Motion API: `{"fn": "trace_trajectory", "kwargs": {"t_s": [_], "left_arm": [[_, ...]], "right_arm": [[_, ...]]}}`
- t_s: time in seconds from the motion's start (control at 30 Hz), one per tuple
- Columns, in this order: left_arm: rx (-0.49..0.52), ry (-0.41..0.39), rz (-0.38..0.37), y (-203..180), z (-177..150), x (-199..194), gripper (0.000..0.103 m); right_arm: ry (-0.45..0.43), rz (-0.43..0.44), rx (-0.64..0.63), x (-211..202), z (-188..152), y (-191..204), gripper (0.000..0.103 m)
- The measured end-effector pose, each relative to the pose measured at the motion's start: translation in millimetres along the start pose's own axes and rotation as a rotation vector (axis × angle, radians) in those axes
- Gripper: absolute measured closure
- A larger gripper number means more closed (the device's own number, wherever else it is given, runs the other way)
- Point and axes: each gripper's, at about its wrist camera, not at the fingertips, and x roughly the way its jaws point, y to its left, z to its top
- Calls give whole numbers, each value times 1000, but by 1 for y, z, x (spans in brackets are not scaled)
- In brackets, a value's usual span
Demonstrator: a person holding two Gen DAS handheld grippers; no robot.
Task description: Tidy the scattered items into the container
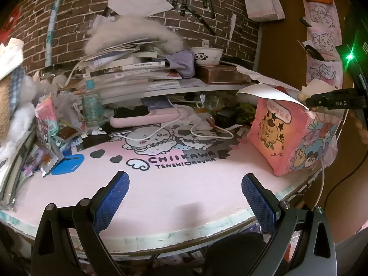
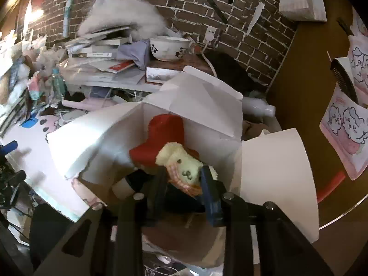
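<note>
Your left gripper (image 1: pixel 185 192) sits nearest, over the front edge of the pink desk mat (image 1: pixel 174 184): two blue pads spread wide, nothing between them. Released.

Your right gripper (image 2: pixel 184 184) points down into the open box (image 2: pixel 271 179). Jaws are close together around one cream plush toy (image 2: pixel 184 161) with a pink checked collar. The right blue finger (image 2: pixel 212 197) sits against the plush's side; the left one is dark, and whether it is touching the plush is hard to read. Call it grasping the plush, loosely. The plush is inside the box mouth, above the dark interior. One red piece (image 2: pixel 161 138) lies just behind the plush, also inside the box. I count three white flaps standing open: left, rear, right.

From the left wrist view, that same box shows one pink printed side (image 1: pixel 273 133) on the right part of the mat, with the right gripper's black body above it.

Mid-desk: one pink hairbrush (image 1: pixel 147 117) with black bristles, white cable looped across it. One clear water bottle (image 1: pixel 91 103) upright left of the brush. One blue flat item (image 1: pixel 67 163) on the mat's left edge, beside a heap of small packets, too jumbled to count.

Farther back: one shelf board with a stack of books (image 1: pixel 122 66), one panda bowl (image 1: pixel 208 56) on a brown box, one grey fluffy thing (image 1: pixel 133 32) on top of the stack. Brick wall (image 1: pixel 76 7) behind.
</note>
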Motion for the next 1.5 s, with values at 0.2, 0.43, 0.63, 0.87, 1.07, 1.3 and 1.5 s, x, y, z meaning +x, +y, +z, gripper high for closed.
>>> {"fn": "trace_trajectory", "kwargs": {"t_s": [0.2, 0.43, 0.63, 0.87, 1.07, 1.3, 1.5], "left_arm": [[-2, 0, 2, 0, 0, -1, 5], [-3, 1, 4, 0, 0, -1, 5], [-5, -1, 6, 0, 0, -1, 5], [-16, -3, 26, 4, 2, -3, 5], [-32, -7, 63, 12, 7, -7, 5], [-43, -16, 120, 24, 12, -12, 5], [-55, -15, 170, 33, 16, -15, 5]], "right_arm": [[10, -16, 23, 5, 0, -10, 66], [-20, -29, 42, -1, 1, -15, 48], [-75, 17, 51, -16, 7, -6, 48], [-205, 163, 35, -37, 11, 39, 48], [-280, 244, 20, -42, 6, 93, 48], [-301, 332, 75, -36, -8, 138, 48], [-286, 366, 136, -28, -25, 159, 48]]}}
